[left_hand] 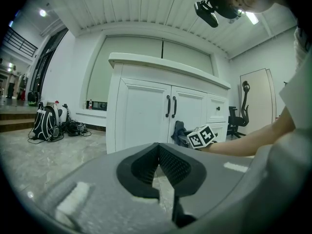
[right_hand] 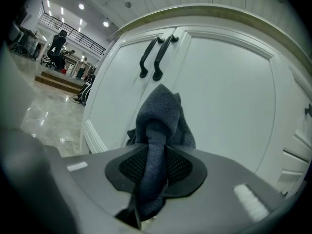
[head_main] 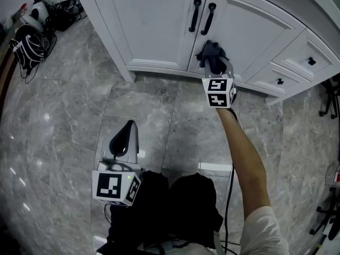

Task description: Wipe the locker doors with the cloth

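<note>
Firmly, the cloth, dark blue-grey and bunched into a rumpled peak, is clamped between the jaws of the right gripper, just below the black handles. Its contact with the locker door cannot be made out. Far from the handles, the left gripper is kept closed and empty.

The grey stone floor before the cabinet lies open, with room for either arm to swing. The left door is a flat, bare panel with nothing in front of it. Where the doors meet, two black handles stick out and break any straight sweep across to the right door. The right gripper, clamped on the cloth, sits just below those handles. A heap of bags crowds the far left corner. An office chair stands to the right, past the drawers.
</note>
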The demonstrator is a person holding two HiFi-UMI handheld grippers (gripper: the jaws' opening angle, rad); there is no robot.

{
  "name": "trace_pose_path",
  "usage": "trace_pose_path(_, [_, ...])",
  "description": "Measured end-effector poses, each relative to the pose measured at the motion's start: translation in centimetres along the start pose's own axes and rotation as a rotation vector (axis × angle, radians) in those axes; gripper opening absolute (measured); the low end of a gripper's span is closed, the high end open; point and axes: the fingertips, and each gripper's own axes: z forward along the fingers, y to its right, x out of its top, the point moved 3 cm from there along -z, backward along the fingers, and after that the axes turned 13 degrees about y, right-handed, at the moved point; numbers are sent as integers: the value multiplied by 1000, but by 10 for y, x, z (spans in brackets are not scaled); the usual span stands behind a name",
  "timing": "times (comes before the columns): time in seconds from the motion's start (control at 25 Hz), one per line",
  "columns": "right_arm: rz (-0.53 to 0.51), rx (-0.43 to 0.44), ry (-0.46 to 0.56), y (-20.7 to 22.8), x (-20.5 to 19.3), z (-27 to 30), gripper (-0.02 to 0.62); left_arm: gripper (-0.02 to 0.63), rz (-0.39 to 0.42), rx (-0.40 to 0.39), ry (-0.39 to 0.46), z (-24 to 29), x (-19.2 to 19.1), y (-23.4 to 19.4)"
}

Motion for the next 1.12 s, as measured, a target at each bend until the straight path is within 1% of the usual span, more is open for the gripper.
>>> trace_pose_path(0.32, [-21, 38, -51, -17, -37, 2, 87, 2, 4, 8, -20, 5, -7, -3])
trace_pose_path(0.52, [-54, 61, -74, -15, -56, -1, 87, 2, 12, 9, -28, 8, -10, -1])
trace_pose_path(0.68, [-79, 61, -87, -1, -67, -9, 87, 2, 14, 5, -34, 11, -12, 2])
trace_pose_path(0.96, [-91, -6, -149, 46, -95, -33, 87, 2, 10, -10, -40, 14, -15, 7])
trace_pose_path(1.12, [-118, -23, -179, 66, -105, -43, 87, 2, 11, -15, -40, 11, -14, 4])
